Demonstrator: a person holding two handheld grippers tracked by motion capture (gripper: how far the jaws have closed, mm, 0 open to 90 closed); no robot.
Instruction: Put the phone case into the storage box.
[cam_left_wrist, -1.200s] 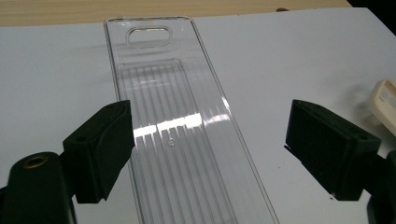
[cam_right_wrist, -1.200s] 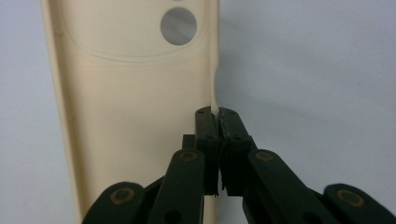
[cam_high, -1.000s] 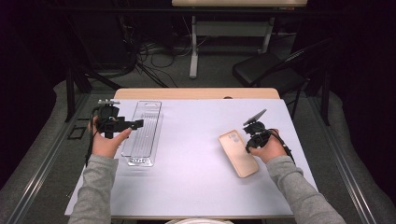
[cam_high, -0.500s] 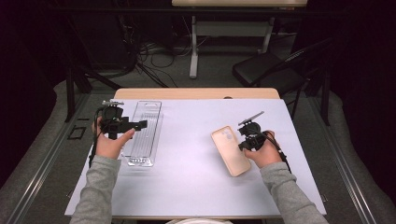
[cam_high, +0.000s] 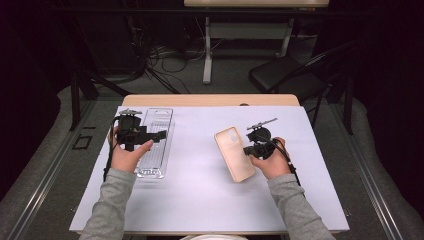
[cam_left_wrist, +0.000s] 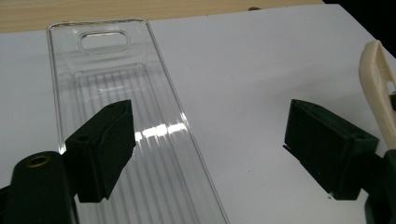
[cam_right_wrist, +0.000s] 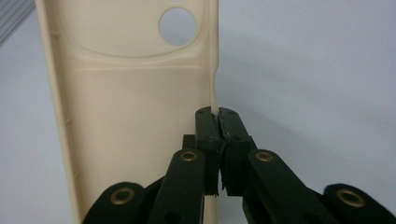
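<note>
Now I am carrying the cream phone case (cam_high: 234, 154) leftward across the frame's centre, its side wall clamped in my right gripper (cam_high: 248, 150), nearer the clear plastic tray (cam_high: 156, 139) than a second ago. My left gripper (cam_high: 161, 135), jaws apart and empty, is hovering over that tray at left. A white sheet (cam_high: 200, 200) is covering the wooden table (cam_high: 210, 99); beyond, a dark room with cables and a chair (cam_high: 285, 77).
</note>
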